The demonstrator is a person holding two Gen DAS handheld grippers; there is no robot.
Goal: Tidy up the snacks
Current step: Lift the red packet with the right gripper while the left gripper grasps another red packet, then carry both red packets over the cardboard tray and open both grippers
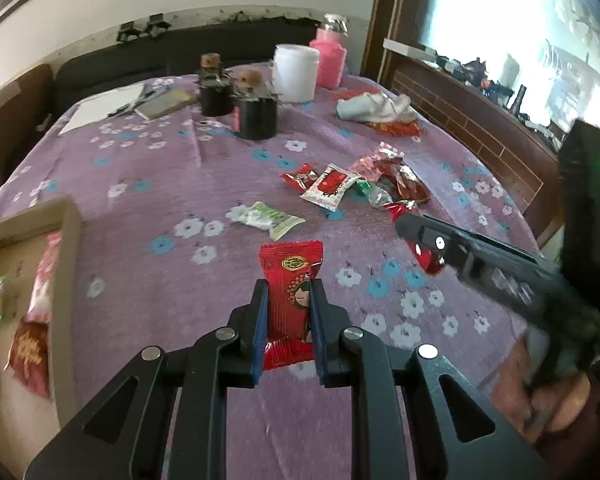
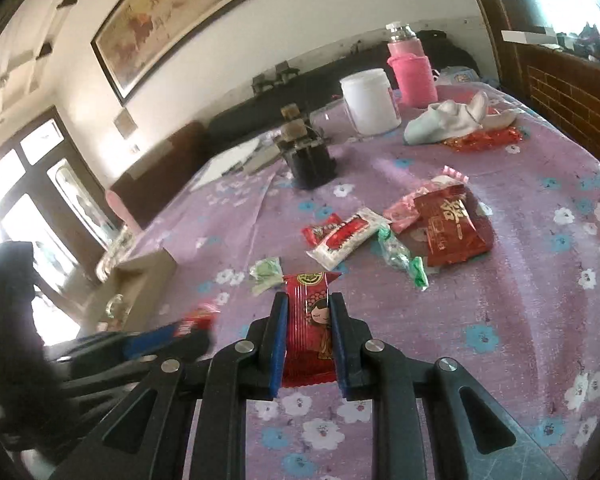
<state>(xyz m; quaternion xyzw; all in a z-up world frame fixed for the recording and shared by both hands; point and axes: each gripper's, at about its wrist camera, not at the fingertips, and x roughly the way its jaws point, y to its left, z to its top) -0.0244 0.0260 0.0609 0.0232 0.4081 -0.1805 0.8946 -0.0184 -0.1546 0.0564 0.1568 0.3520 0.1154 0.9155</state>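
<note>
The left gripper (image 1: 288, 294) holds a red snack (image 1: 290, 280) tight between its blue pads. The right gripper (image 2: 309, 306) holds another red snack (image 2: 310, 320) the same way. More snacks (image 1: 356, 186) lie on the purple cloth (image 1: 140, 208) at 1 o'clock. A box (image 1: 66, 240) sits at 9 o'clock.

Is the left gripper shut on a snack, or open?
Shut. The left gripper has its blue-padded fingers pressed against both sides of a red snack packet, held above the purple tablecloth.
</note>
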